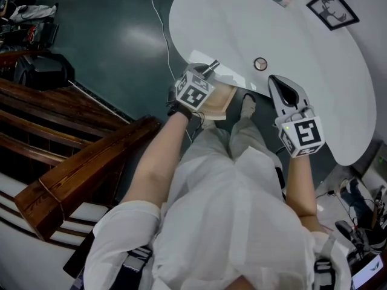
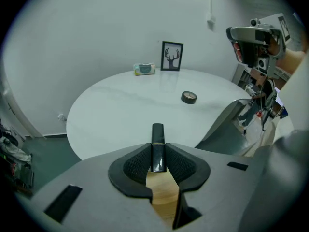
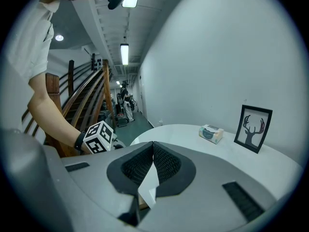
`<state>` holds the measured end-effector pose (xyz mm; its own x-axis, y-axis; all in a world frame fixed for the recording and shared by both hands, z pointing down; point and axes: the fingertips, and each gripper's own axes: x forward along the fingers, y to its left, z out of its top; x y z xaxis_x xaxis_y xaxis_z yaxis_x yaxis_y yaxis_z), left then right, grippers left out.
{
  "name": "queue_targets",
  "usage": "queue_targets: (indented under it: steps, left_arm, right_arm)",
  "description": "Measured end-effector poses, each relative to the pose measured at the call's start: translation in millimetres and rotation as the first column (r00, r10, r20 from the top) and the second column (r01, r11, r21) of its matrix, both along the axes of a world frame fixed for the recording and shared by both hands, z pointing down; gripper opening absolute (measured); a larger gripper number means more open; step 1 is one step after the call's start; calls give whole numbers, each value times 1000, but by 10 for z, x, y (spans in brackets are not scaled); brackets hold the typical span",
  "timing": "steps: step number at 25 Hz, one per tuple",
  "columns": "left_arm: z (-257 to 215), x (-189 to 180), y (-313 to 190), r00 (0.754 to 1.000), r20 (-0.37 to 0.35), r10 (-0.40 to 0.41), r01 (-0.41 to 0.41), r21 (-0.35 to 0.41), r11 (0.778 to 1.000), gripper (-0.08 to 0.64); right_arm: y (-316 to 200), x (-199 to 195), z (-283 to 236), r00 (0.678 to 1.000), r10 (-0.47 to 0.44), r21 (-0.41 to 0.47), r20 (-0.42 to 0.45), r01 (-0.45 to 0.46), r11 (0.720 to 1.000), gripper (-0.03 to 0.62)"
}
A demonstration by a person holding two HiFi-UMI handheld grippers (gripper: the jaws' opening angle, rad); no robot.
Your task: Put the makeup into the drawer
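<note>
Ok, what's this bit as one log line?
left gripper: shut on black makeup stick | right gripper: shut, empty | wooden drawer: below left gripper

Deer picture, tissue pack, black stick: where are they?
deer picture (image 2: pixel 172 56), left gripper view, middle of the print
tissue pack (image 2: pixel 144 69), left gripper view, front face
black stick (image 2: pixel 157 146), left gripper view, its middle, between the jaws
</note>
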<state>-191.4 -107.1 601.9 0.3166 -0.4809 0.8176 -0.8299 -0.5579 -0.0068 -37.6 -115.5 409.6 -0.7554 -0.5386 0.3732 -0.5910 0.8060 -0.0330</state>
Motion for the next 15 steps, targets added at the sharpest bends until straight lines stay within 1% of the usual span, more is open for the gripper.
queue_targets:
  steps: [2, 4, 7, 9, 12, 15]
  left_arm:
    - [-33, 25, 111, 998, -10, 57, -57, 9, 998, 100]
    - [-65, 60, 246, 991, -16, 132, -132, 13, 991, 101]
    - [-61, 127, 476, 969, -36, 244, -244, 3, 970, 101]
    - [-1, 174, 636, 951, -48, 304, -305, -18, 952, 100]
    - [135, 226, 835, 927, -54, 371, -374, -51, 926, 101]
    - [259, 275, 874, 911, -45, 410, -412, -68, 909, 101]
  right_arm:
    - [21, -21, 5, 1000, 0, 2, 6, 0, 1000, 9]
    - [49, -51, 12, 1000, 1, 1, 13, -1, 1000, 9]
    - [94, -111, 9, 1000, -6, 10, 21, 6, 1000, 9]
    - [137, -135, 27, 1000, 0, 1, 17, 0, 1000, 9]
    - [203, -161, 65, 1000, 4, -9, 11, -4, 1000, 9]
    - [214, -159, 117, 1000, 3, -18, 9, -3, 1000, 9]
